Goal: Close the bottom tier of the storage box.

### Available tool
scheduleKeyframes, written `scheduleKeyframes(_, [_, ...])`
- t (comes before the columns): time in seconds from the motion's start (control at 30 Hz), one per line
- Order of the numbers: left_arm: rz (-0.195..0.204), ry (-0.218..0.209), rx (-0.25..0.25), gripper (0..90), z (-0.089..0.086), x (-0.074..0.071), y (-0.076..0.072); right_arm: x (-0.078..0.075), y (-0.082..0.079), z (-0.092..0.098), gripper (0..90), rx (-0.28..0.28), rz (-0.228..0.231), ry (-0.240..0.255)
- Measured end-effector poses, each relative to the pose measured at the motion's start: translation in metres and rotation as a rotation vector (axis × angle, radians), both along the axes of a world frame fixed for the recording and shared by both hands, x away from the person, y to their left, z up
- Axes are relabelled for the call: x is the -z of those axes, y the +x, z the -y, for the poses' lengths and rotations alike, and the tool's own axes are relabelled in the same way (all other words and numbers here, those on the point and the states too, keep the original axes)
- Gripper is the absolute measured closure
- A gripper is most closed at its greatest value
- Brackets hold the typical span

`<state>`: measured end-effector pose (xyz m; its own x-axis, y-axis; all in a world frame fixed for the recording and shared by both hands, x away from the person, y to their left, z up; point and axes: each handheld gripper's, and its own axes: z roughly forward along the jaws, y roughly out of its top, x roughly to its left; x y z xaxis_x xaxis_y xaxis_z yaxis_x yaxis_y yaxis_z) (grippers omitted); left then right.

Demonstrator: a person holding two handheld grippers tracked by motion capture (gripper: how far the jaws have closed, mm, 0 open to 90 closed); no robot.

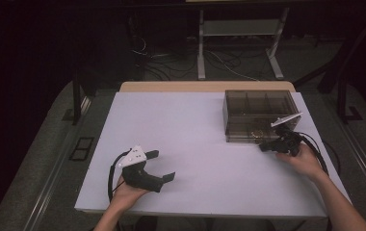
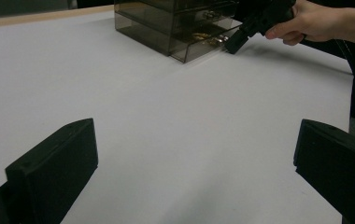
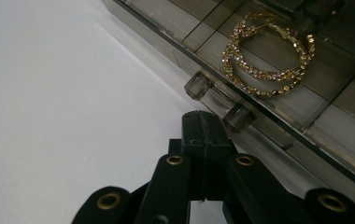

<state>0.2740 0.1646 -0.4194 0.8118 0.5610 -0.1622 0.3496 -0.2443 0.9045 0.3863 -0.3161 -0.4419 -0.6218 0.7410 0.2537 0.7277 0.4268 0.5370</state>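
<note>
On the white table (image 1: 171, 125) the smoky drawer box (image 1: 258, 113) sits far right, its bottom drawer (image 2: 203, 44) pulled out with gold hoop earrings (image 3: 269, 60) inside. Right gripper (image 3: 203, 123), jaws pressed together and empty, noses the drawer handle (image 3: 218, 103) just ahead; left gripper (image 1: 164, 166) rests wide open, well apart

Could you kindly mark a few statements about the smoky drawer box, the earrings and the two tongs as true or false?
1. The left tongs stand open over bare table. True.
2. The right tongs are wide open. False: the jaws are shut together, beside the clear drawer handle.
3. Gold sparkling hoop earrings lie in the smoky transparent plastic drawer box. True.
4. The drawer box sits at the white table's near left corner. False: far right.
5. The left tongs hold an earring. False: nothing between them.
</note>
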Motion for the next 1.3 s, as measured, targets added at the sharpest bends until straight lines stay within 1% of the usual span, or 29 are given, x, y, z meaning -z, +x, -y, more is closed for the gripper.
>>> scheduleKeyframes(0.3, [0.000,0.001,0.001,0.0,0.000,0.000,0.000,0.001,0.004,0.002,89.0,0.020,0.001,0.018])
scheduleKeyframes(0.63, [-0.003,0.001,0.002,0.0,0.001,0.000,0.000,0.002,0.006,0.002,89.1,0.020,0.009,0.024])
scheduleKeyframes(0.87, [-0.001,0.001,0.001,0.0,0.001,0.000,0.000,0.003,0.009,0.003,89.0,0.039,0.013,0.036])
scheduleKeyframes(1.3, [-0.001,0.002,0.002,0.0,0.001,0.000,0.000,0.005,0.013,0.004,89.1,0.078,0.036,0.050])
